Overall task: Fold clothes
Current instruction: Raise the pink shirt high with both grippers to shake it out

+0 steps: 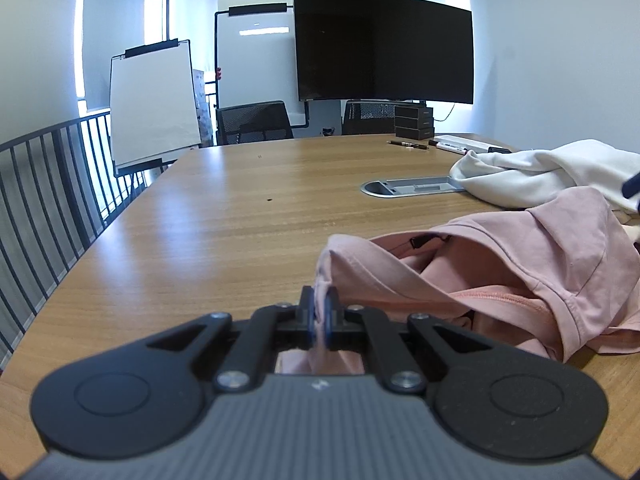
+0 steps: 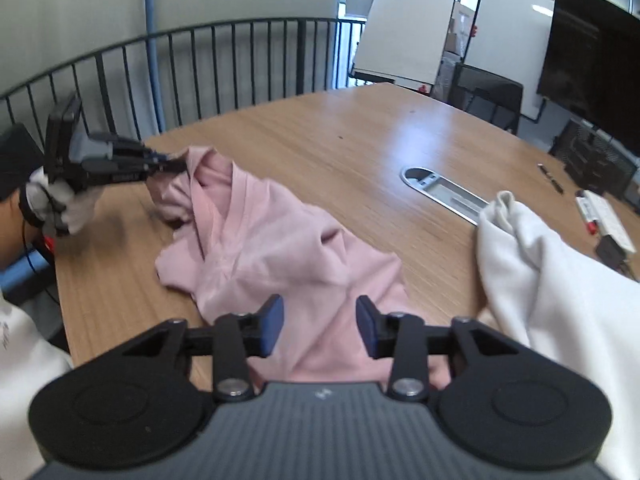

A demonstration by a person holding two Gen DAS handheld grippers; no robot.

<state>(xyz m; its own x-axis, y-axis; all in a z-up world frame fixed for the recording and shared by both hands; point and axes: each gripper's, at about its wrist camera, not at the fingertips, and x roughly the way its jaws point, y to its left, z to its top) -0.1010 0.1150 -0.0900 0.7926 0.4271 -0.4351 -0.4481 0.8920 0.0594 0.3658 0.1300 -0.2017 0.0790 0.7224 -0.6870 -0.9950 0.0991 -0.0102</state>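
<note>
So the pink T-shirt [image 2: 264, 248] is lying crumpled on the wooden conference table [image 2: 360, 140], near the edge closest to the person, bunched and twisted rather than spread flat. One end of it is getting lifted: the left gripper [image 1: 320, 314] is pinching a wad of the pink fabric tight between its blue pads, and from the other camera you can see that corner standing up off the wood while the rest is trailing back toward the right gripper [image 2: 320, 326].

That right one is hanging with its fingers spread wide, nothing between them, and the near end of the shirt is sitting right under and just ahead of the gap. Looks to me like the spreading-out stage, getting the shirt stretched before any real fold goes in, though it could just as well be a fold being pulled across. Either way I'm guessing the free side wants a second grip on the cloth so it can be pulled taut.

A white garment [image 2: 560, 288] is sitting heaped just beside the pink one, with a metal cable port [image 2: 440, 190] set in the table further out.
</note>
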